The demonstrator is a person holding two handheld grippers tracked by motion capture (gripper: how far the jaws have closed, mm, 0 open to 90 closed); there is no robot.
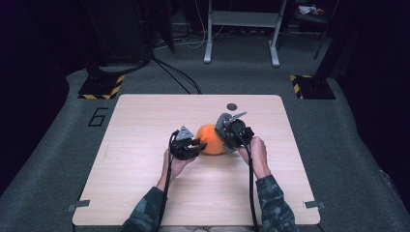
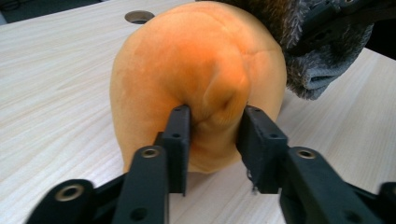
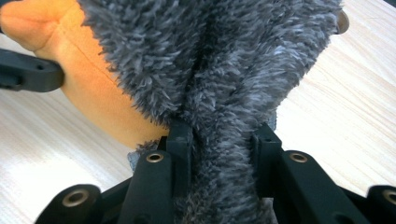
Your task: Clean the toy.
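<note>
An orange plush toy [image 1: 209, 139] with a grey furry part [image 2: 317, 65] sits at the middle of the wooden table [image 1: 145, 183]. My left gripper [image 2: 215, 121] comes at it from the left [image 1: 197, 143]. Its jaws stand a little apart around a small orange bulge [image 2: 224, 95], which sits loosely between the pads. My right gripper [image 3: 222, 135], on the toy's right side [image 1: 227, 142], is shut on a fold of the grey fur [image 3: 210, 56]. The orange body [image 3: 88, 79] shows behind the fur, with one left jaw [image 3: 28, 72] beside it.
A round cable hole [image 1: 232, 106] lies in the table just behind the toy. On the floor beyond the table stand a white frame [image 1: 241, 29] and two bases with yellow-black stripes [image 1: 101, 87] [image 1: 309, 86]. Bare wood spreads left, right and in front.
</note>
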